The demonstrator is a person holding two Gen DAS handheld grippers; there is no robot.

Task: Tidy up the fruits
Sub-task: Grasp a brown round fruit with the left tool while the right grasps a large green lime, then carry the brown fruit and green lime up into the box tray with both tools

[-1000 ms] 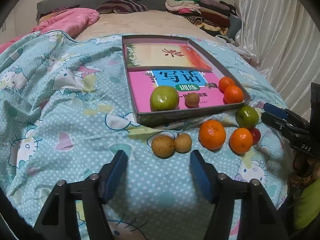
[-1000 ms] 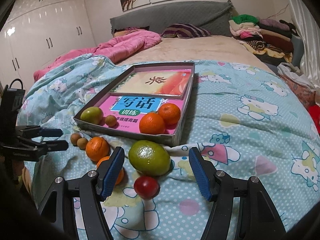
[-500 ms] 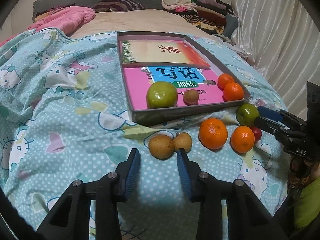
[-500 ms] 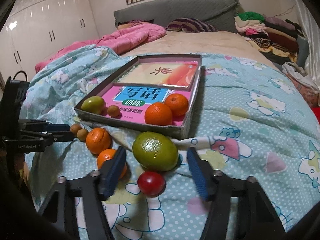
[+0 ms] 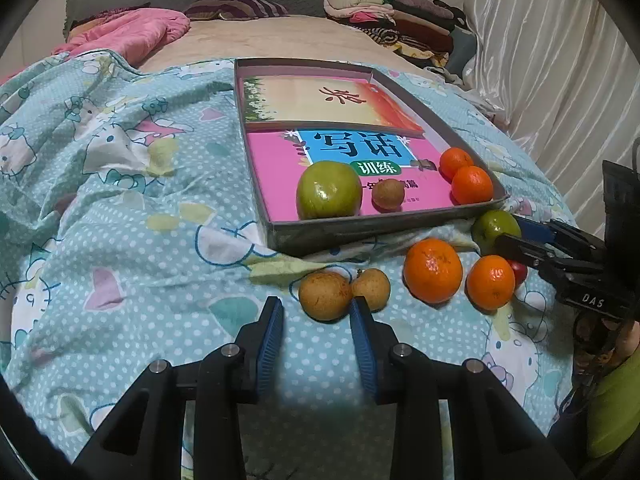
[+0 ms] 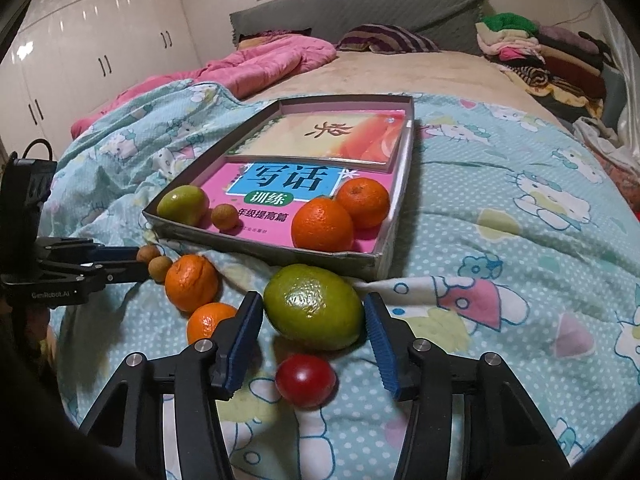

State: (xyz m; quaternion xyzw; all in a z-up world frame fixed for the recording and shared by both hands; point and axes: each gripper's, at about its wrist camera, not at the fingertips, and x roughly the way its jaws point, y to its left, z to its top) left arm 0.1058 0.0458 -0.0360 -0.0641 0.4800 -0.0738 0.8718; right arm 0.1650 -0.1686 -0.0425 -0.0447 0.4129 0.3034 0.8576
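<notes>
A shallow grey tray (image 5: 384,232) lined with books sits on the bed; it holds a green apple (image 5: 329,195), a small brown fruit (image 5: 387,195) and two oranges (image 5: 472,185). In front of it lie two brown fruits (image 5: 325,295), two oranges (image 5: 432,270), a green fruit (image 6: 314,307) and a small red fruit (image 6: 306,380). My left gripper (image 5: 317,312) is open, its fingertips just short of the larger brown fruit. My right gripper (image 6: 313,308) is open with its pads on either side of the green fruit, not pressing it.
The bed is covered by a light blue cartoon-print quilt (image 5: 120,208). A pink blanket (image 6: 276,60) and folded clothes (image 6: 532,48) lie at the far end. A white curtain (image 5: 560,60) hangs on the right, white wardrobes (image 6: 80,48) on the left.
My left gripper narrowed its opening and moved forward to the brown fruits. My right gripper moved forward so its pads flank the green fruit.
</notes>
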